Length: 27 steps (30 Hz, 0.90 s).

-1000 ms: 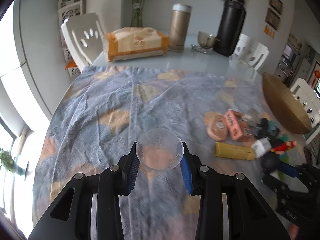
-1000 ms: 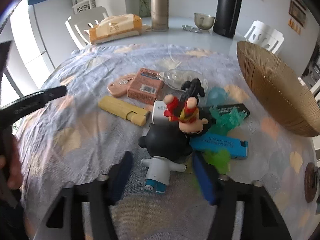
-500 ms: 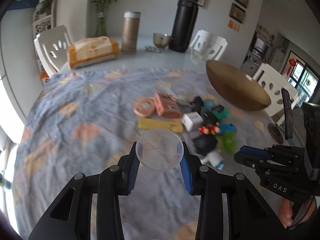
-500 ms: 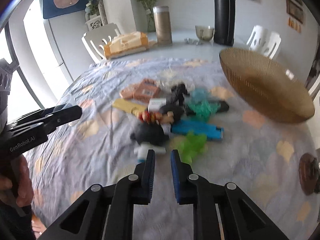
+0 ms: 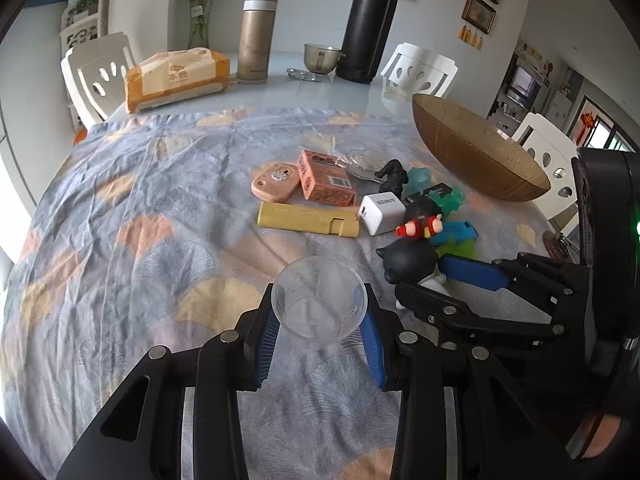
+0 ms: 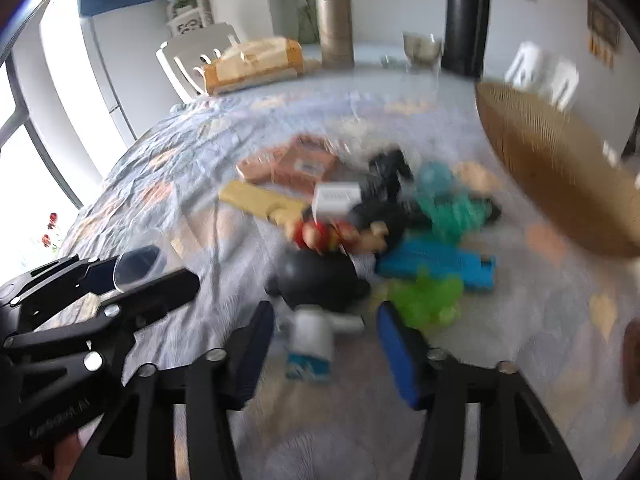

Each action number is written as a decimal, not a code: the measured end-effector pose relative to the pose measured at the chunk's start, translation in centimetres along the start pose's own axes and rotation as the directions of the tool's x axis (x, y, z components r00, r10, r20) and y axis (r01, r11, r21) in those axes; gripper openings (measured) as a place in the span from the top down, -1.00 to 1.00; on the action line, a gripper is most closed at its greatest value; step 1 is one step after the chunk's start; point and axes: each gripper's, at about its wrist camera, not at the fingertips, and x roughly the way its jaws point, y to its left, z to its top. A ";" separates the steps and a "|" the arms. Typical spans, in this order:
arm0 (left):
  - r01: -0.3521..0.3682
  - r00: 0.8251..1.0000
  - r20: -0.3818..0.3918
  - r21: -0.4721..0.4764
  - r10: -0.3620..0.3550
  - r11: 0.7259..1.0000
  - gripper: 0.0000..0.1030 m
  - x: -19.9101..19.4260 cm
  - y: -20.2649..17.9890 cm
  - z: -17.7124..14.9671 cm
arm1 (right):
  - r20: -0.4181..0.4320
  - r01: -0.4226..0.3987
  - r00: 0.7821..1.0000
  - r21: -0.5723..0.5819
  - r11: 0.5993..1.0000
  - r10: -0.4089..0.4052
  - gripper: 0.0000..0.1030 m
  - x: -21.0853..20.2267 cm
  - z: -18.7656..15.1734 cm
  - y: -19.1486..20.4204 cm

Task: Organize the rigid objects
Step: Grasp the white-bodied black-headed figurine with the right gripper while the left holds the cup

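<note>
My left gripper (image 5: 319, 334) is shut on a clear plastic cup (image 5: 319, 307) and holds it above the cloth. My right gripper (image 6: 326, 350) is open, its blue pads on either side of a black-headed figurine in white (image 6: 316, 296); it also shows in the left wrist view (image 5: 448, 280) around that figurine (image 5: 412, 258). A heap lies in the middle: a yellow box (image 5: 306, 220), a pink box (image 5: 326, 178), a pink oval case (image 5: 276, 182), a white charger (image 5: 380, 213), a red doll (image 5: 420, 227), a blue box (image 6: 438, 264) and green pieces (image 6: 426, 300).
A big woven brown bowl (image 5: 476, 152) stands at the right. At the table's far end are a tissue pack (image 5: 178, 74), a gold flask (image 5: 256, 40), a black flask (image 5: 366, 24) and a metal cup (image 5: 320, 58). White chairs surround the table.
My right gripper has opened from nearly shut and moved down to the black-headed figurine. My left gripper, still holding the cup, has swung right and closer to the heap.
</note>
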 end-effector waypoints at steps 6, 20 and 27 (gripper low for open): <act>0.016 1.000 -0.004 -0.016 -0.016 1.000 0.33 -0.2 0.2 -0.3 | 0.048 -0.053 0.997 -0.015 0.998 0.054 0.43 -2.4 -0.6 -0.4; 0.062 0.998 0.032 -0.057 -0.061 0.996 0.33 -0.1 0.6 -1.3 | 0.016 -0.239 0.971 0.107 0.965 0.238 -0.09 -4.6 -4.5 -4.9; 0.067 0.996 0.057 -0.061 -0.064 0.996 0.33 -0.5 0.8 -1.5 | -0.065 -0.139 0.988 0.054 0.989 0.143 -0.10 -1.0 -2.8 -1.4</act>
